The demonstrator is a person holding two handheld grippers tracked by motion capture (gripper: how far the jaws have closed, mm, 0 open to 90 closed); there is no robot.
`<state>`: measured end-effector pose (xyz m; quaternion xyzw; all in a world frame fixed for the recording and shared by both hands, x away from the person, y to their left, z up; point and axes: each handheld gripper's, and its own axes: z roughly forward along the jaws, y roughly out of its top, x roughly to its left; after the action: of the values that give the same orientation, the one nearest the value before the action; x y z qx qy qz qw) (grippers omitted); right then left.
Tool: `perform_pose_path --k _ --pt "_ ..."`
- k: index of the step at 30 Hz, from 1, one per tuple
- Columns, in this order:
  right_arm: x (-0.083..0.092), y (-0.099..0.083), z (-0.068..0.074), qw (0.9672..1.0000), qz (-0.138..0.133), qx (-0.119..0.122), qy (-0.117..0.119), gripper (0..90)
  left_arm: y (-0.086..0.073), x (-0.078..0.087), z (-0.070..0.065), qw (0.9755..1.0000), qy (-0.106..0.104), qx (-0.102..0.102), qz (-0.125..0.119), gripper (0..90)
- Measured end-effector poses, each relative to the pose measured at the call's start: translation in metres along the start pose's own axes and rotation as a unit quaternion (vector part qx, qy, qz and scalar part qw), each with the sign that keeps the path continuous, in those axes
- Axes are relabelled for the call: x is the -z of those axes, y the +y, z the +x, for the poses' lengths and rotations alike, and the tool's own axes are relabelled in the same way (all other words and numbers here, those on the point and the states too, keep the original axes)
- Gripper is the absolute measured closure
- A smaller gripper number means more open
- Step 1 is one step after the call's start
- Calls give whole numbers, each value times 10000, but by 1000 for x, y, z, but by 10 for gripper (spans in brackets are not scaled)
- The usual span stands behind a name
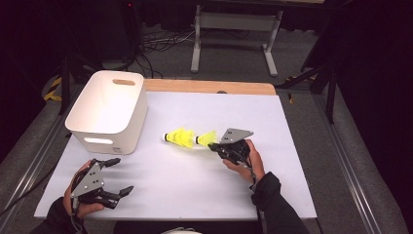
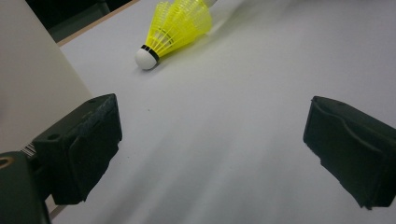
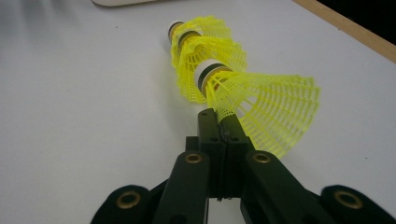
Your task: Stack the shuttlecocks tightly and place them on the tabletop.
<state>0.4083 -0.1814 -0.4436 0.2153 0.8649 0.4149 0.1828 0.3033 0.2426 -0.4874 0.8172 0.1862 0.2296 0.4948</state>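
My left claw point(image 1: 113, 176) sits nearest me on the bench point(image 1: 160, 195), jaws spread wide and empty. Farther out, my right claw point(image 3: 218, 122) is pinched closed on the skirt rim of the rear yellow shuttlecock point(image 3: 261, 107), which is nested into the front shuttlecock point(image 3: 201, 44) lying mid-bench. To do this well, I'd draw the rear one straight back along its axis, gently, so the mesh doesn't crumple. Beyond, at far left, waits the white bin point(image 1: 108, 109).
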Motion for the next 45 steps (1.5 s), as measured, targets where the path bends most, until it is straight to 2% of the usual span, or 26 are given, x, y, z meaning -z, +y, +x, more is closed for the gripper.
perform_pose_path --k 9,16,28,45 --pt "-21 0 -6 9998 185 -75 9 900 0 0 0 10000 -20 3 3 54" --pt "-32 6 -10 9997 178 -141 42 900 -1 -1 0 10000 -26 15 10 54" --pt "-51 21 -1 9995 219 -41 242 899 -1 -1 0 10000 -76 29 -4 54" --pt "-63 24 0 9990 212 -125 368 880 -1 -2 -1 9999 -128 12 13 55"
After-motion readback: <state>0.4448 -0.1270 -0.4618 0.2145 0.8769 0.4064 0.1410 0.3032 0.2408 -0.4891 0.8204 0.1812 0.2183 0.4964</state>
